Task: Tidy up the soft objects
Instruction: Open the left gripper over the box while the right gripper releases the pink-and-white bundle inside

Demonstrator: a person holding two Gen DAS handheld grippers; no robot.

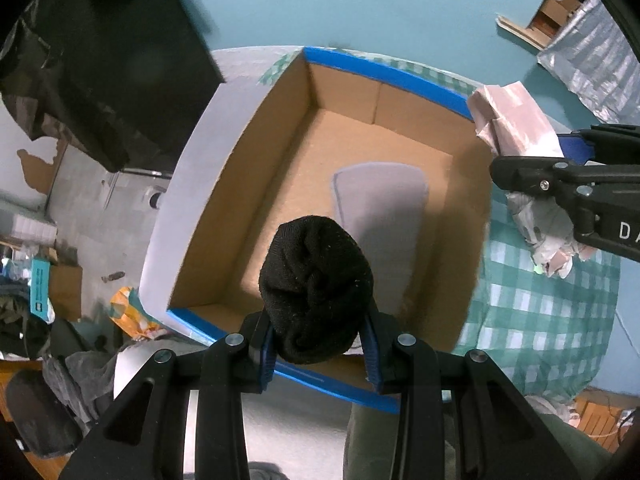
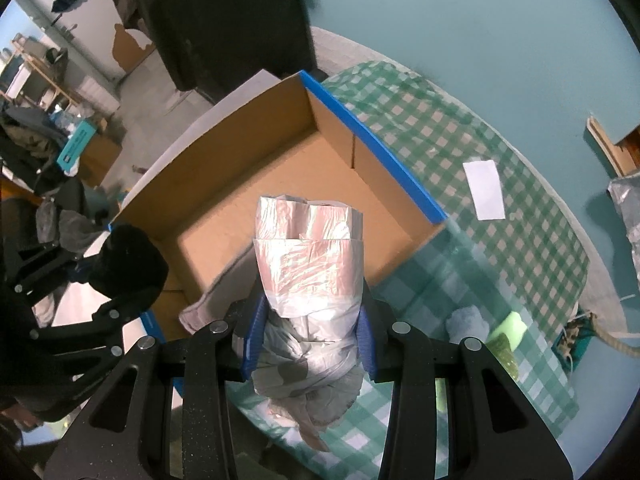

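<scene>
black sock: 1, left hand-held gripper grasping | plastic bundle: 1, right hand-held gripper grasping | box: 1

Both views look steeply down from close above the table, each along its own 2 fingers. The left wrist view sits over the near edge of the cardboard box, facing its far wall. The right wrist view sits at the box's right, over the checked tablecloth. Both share the box interior.
</scene>
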